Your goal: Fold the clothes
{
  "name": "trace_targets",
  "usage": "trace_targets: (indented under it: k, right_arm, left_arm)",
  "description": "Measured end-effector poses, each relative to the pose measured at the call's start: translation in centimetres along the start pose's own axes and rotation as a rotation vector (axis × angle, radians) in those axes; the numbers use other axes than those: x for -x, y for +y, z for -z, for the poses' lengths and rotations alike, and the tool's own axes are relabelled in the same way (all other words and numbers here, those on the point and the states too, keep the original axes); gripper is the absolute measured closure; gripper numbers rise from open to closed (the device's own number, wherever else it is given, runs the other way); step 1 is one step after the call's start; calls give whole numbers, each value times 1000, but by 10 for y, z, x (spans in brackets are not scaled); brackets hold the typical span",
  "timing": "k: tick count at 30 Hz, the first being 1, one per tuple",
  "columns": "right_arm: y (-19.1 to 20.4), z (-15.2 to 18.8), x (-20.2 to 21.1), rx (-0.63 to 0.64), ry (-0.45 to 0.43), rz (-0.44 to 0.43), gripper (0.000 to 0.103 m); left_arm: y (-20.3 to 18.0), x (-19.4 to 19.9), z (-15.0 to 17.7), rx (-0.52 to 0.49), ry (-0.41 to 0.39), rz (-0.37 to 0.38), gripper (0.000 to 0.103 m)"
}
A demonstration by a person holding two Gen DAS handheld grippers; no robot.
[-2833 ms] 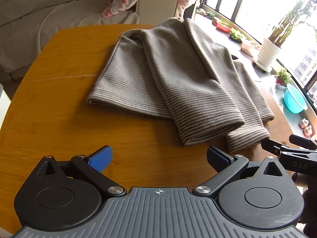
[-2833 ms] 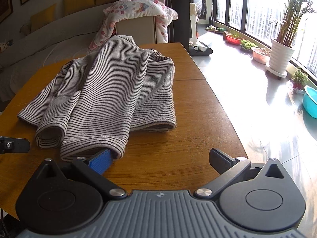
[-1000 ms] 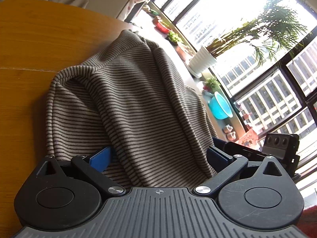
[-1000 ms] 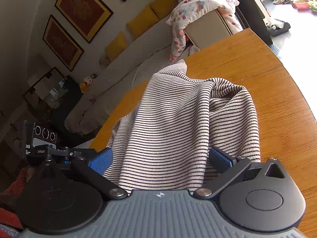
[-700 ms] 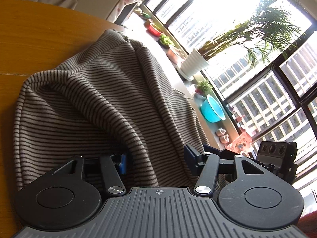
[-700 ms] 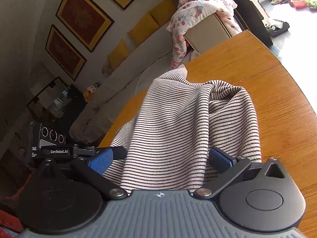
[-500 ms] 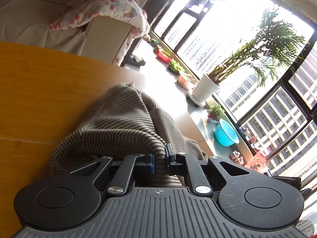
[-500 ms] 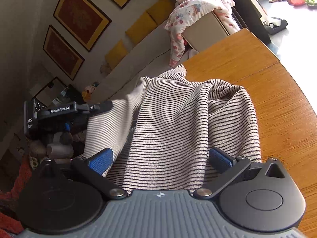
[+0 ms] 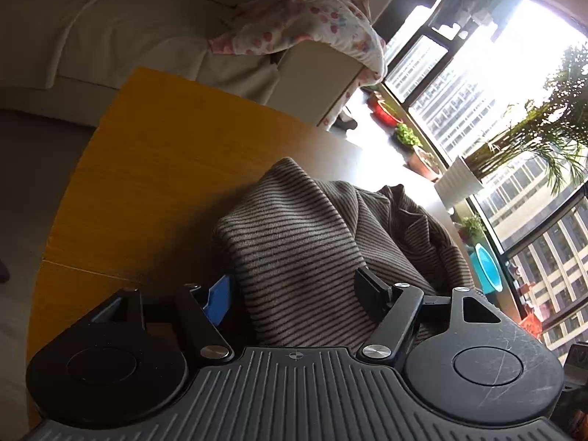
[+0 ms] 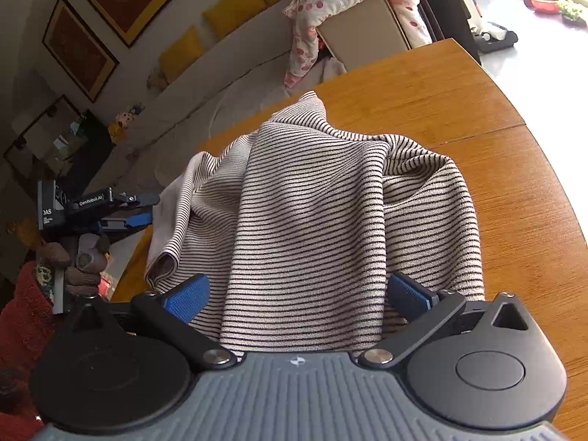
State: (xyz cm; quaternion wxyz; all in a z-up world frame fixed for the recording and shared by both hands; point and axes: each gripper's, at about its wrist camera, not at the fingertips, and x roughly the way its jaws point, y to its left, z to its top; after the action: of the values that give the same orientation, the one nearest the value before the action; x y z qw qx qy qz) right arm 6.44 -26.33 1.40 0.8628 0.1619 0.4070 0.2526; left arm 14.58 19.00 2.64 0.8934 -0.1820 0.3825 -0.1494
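Left gripper [image 10: 141, 209] (marked "GenRobot.AI") has swung away, opening.

Left tool [image 9: 297, 286] pointed forward and down, jaws opening — blue pad [image 9: 218, 299] on one finger, black finger opposite, striped cloth [image 9: 312, 257] lying between them, pads not pressing it. In right wrist view left tool [image 10: 125, 209] seen from side at far left, held by hand [image 10: 79, 261] with red sleeve [image 10: 22, 316] below. Right tool [image 10: 297, 296] tilted downward — jaws spread wide, both blue pads [image 10: 187, 297] clear of cloth [image 10: 312, 220] draped between them.
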Motion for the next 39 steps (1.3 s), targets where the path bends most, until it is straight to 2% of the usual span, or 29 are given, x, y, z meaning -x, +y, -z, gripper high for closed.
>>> trace_targets:
  k: [2,3,4,5,6,7,8,11,13,15,16,20,21,23,25,27,28,30,33,34,35,36,37,38,39]
  right_arm:
    - [15,-7,-2,78,22,48,0]
    - [31,-11,3,172,-31,66,0]
    - [47,-14,6,266,-80,86,0]
    - [63,-17,5,361,-116,122,3]
    - [81,-22,-5,463,-144,174,11]
    - [97,-26,-16,550,-161,220,16]
    - [106,-29,-32,600,-146,252,26]
    - [118,-39,-77,705,-99,349,46]
    - [113,-43,-96,748,-69,408,53]
    - [105,-47,-101,813,-47,442,67]
    - [101,-49,-100,856,-48,469,70]
    - [80,-73,-86,1049,-173,705,90]
    - [68,-86,-85,1018,-205,761,90]
    - [44,-114,-84,867,-224,775,90]
    - [28,-129,-81,703,-237,712,90]
    - [18,-133,-81,583,-219,606,86]
    - [13,-133,-83,544,-205,571,83]
    - [4,-129,-92,494,-167,536,68]
    - [-9,-120,-98,452,-140,493,68]
    - [-8,-115,-97,470,-142,489,68]
    - [-8,-111,-96,488,-145,486,75]
    - [-6,-107,-94,513,-154,489,85]
    - [-2,-106,-91,555,-187,514,87]
    - [2,-107,-86,589,-234,546,90]
    - [3,-113,-81,599,-273,576,92]
  left_arm:
    - [-11,19,1,-85,-48,-24,22]
    - [-19,27,-1,-132,-83,-27,21]
    - [-28,35,-3,-181,-119,-29,15]
    - [-38,37,-7,-226,-144,-16,8]
    - [-48,34,-11,-263,-153,6,8]
    - [-60,26,-17,-306,-147,38,7]
    - [-69,13,-21,-335,-131,51,7]
    - [-95,-30,-34,-415,-78,74,8]
    - [-104,-62,-42,-457,-30,52,10]
    - [-108,-86,-44,-518,8,19,12]
    - [-110,-97,-44,-550,26,2,12]
    - [-112,-128,-41,-648,75,-43,12]
    - [-112,-131,-40,-659,79,-50,12]
    - [-112,-137,-40,-676,83,-65,12]
    - [-109,-142,-40,-680,91,-79,12]
    - [-108,-147,-39,-690,107,-81,13]
    - [-109,-149,-38,-703,114,-82,16]
    - [-113,-153,-35,-748,123,-90,20]
    - [-120,-156,-28,-813,121,-103,29]
    - [-123,-156,-25,-836,114,-110,33]
    - [-127,-156,-22,-861,106,-119,42]
    - [-131,-156,-20,-893,95,-156,50]
    - [-136,-158,-17,-927,83,-201,71]
    - [-140,-159,-14,-961,70,-245,82]
    - [-141,-160,-13,-992,47,-294,84]
